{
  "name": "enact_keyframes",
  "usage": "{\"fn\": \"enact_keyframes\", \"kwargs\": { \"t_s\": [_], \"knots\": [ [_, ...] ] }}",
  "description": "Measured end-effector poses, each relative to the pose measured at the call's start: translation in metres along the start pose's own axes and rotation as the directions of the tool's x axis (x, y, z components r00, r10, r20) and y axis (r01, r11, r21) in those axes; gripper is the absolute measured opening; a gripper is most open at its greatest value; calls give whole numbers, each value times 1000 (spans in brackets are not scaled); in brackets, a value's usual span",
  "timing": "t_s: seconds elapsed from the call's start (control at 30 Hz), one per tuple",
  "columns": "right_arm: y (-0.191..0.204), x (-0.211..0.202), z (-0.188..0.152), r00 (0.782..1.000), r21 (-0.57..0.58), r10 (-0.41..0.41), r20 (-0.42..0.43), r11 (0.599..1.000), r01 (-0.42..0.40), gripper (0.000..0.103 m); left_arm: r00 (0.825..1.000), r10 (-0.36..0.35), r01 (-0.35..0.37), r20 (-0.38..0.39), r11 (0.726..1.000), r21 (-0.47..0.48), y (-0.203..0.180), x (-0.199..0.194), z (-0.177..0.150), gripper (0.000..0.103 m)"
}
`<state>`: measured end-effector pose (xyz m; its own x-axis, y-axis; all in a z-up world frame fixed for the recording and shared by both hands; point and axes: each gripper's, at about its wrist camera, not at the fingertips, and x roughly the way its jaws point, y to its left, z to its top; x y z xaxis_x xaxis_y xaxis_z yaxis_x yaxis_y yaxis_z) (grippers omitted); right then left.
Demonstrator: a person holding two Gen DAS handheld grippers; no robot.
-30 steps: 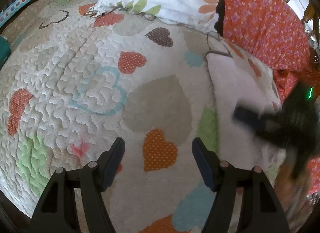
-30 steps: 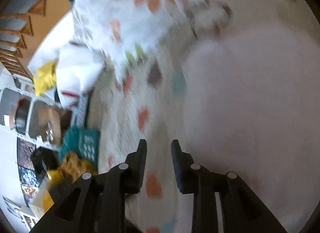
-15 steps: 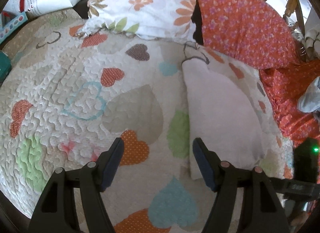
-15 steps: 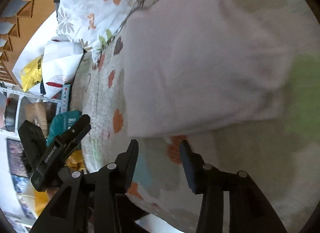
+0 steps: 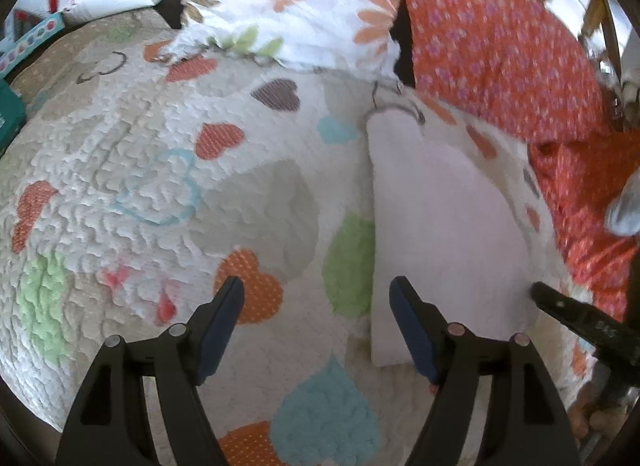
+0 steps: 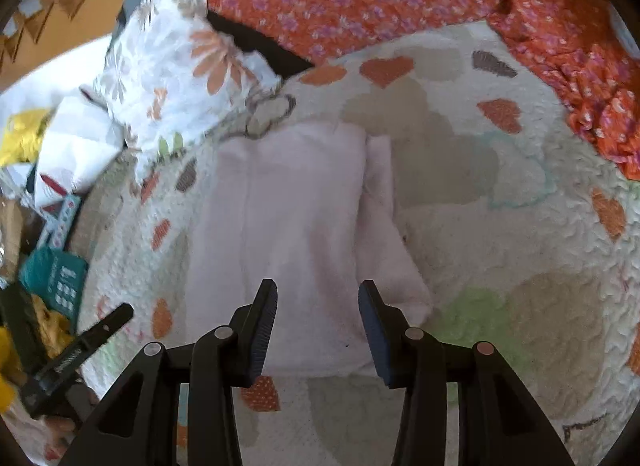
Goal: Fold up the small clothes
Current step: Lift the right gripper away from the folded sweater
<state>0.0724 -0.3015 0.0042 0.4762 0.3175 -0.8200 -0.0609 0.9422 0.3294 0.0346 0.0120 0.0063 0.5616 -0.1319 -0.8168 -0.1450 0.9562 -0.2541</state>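
Observation:
A pale pink folded garment (image 5: 448, 225) lies flat on the heart-patterned quilt (image 5: 160, 185). In the right wrist view the garment (image 6: 304, 234) fills the middle, with a narrow folded strip along its right side. My left gripper (image 5: 316, 306) is open and empty, hovering above the quilt just left of the garment's near corner. My right gripper (image 6: 318, 314) is open and empty, above the garment's near edge. The right gripper's finger (image 5: 576, 318) shows at the right of the left wrist view; the left gripper's finger (image 6: 80, 350) shows low left in the right wrist view.
A white floral pillow (image 5: 300, 5) and an orange floral pillow (image 5: 500, 53) lie at the far edge of the bed. Orange floral cloth (image 6: 592, 85) is bunched at the right. Bags, a teal box (image 6: 56, 278) and clutter stand beside the bed at left.
The right gripper swung round to face the garment from its near edge and opened wider. The left gripper shifted slightly; the garment lies still.

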Motion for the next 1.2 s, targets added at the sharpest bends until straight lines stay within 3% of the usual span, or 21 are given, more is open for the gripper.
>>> {"fn": "enact_keyframes", "kwargs": {
  "t_s": [0.07, 0.13, 0.37, 0.5, 0.63, 0.83, 0.9, 0.93, 1.0, 1.1, 1.2],
  "knots": [
    [-7, 22, -6, 995, 14, -58, -77, 998, 60, 47, 999, -4, 5, -40, 1000, 25, -6, 12, -4, 74],
    [-17, 36, -8, 988, 43, -64, -138, 997, 70, 47, 997, -8, 11, -76, 999, 37, -11, 23, -7, 74],
    [-34, 19, 3, 996, 70, 19, -92, 997, -12, 46, 994, -15, 21, -107, 998, 61, -18, 35, -7, 74],
    [-38, 1, 9, 1000, 76, -17, -7, 997, 18, 49, 995, -9, 16, -104, 997, 71, -19, 32, -9, 74],
    [-33, -12, 13, 993, 60, -100, 65, 994, 97, 52, 998, 22, -17, -54, 996, 93, -18, 22, -8, 74],
    [-22, -18, 12, 981, 34, -162, 108, 987, 160, 57, 988, 102, -117, 120, 985, 126, -20, -9, -7, 74],
    [-16, -24, 10, 974, 24, -179, 142, 984, 177, 57, 970, 130, -159, 204, 979, 129, -22, -25, -9, 78],
    [-12, -29, 9, 969, 20, -188, 161, 982, 187, 57, 958, 143, -179, 249, 976, 125, -23, -34, -9, 84],
    [-5, -39, 6, 954, 11, -210, 213, 977, 212, 57, 924, 164, -210, 345, 972, 102, -23, -53, -11, 93],
    [7, -56, 1, 929, 0, -228, 292, 971, 238, 58, 849, 190, -242, 492, 969, 44, -20, -87, -16, 101],
    [21, -74, -7, 889, -14, -257, 379, 959, 283, 62, 792, 199, -248, 578, 969, 7, -20, -116, -16, 103]
  ]
}}
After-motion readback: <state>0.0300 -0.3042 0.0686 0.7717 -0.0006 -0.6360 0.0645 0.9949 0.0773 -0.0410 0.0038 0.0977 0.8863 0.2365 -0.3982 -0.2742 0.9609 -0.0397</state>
